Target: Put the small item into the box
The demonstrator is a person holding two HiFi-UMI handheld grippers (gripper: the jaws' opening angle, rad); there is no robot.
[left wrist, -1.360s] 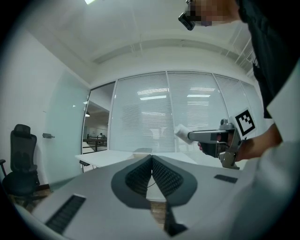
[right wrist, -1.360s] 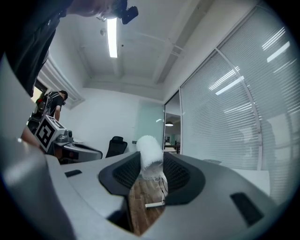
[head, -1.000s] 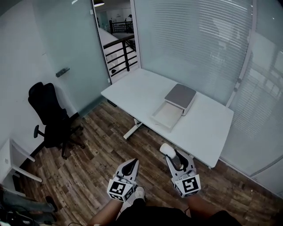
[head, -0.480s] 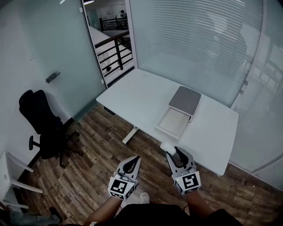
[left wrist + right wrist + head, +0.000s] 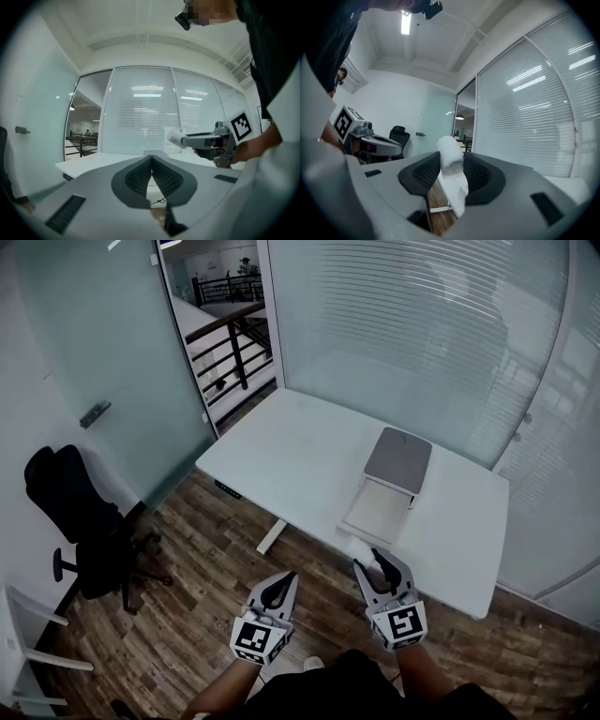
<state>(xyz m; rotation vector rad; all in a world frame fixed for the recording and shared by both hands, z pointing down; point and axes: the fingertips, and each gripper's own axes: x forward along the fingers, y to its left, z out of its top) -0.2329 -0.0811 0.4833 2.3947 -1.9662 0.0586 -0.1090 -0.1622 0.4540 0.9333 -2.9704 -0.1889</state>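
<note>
I am pinching the small white item [image 5: 451, 157] between the pads of my right gripper [image 5: 451, 174]. The pads are pressing on both of its sides, and its rounded end is sticking out past the jaw tips. In the head view, my right gripper [image 5: 373, 562] is hovering at the near edge of the white table [image 5: 291, 451], with the item [image 5: 360, 544] just short of the box and apart from it.

The box [image 5: 379, 512] is lying open on the table, showing a pale shallow tray. A grey lid [image 5: 398, 458] is sitting at its far end.

My left gripper [image 5: 152, 160] is holding its jaws pressed together at the tips, with nothing between them. In the head view it [image 5: 282, 583] is hanging over the wood floor [image 5: 187, 606], beside the right gripper. A black office chair [image 5: 80, 521] is standing well to the left.
</note>
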